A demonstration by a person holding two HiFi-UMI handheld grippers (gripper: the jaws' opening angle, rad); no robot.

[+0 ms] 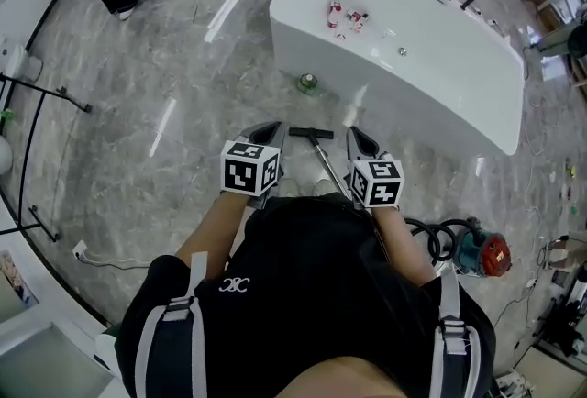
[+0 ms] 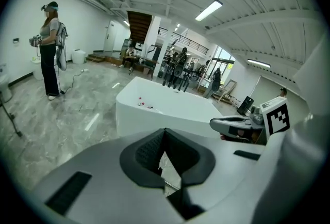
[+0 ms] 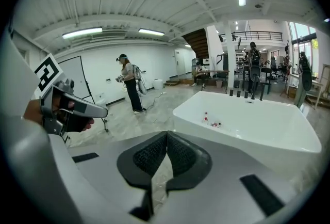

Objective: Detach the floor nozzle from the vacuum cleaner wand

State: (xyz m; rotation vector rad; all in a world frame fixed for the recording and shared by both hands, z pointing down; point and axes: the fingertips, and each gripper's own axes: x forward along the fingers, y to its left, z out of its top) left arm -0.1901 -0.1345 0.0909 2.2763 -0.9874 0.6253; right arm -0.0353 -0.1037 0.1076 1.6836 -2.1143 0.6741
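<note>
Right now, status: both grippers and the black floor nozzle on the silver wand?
Left gripper shut, empty. Right gripper shut, empty. Black floor nozzle attached to thin metal wand, on floor ahead, between them, untouched. White bathtub just beyond.

Between the left tongs (image 1: 271,127) and right tongs (image 1: 354,132), the wand (image 1: 326,164) vanishes at its near end under the person's shirt (image 1: 312,286). Beyond them, the items (image 1: 344,14) in the bathtub (image 1: 385,84) are too small to identify.

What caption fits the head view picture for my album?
Left gripper and right gripper, both shut, flank the wand and floor nozzle by a bathtub.
</note>
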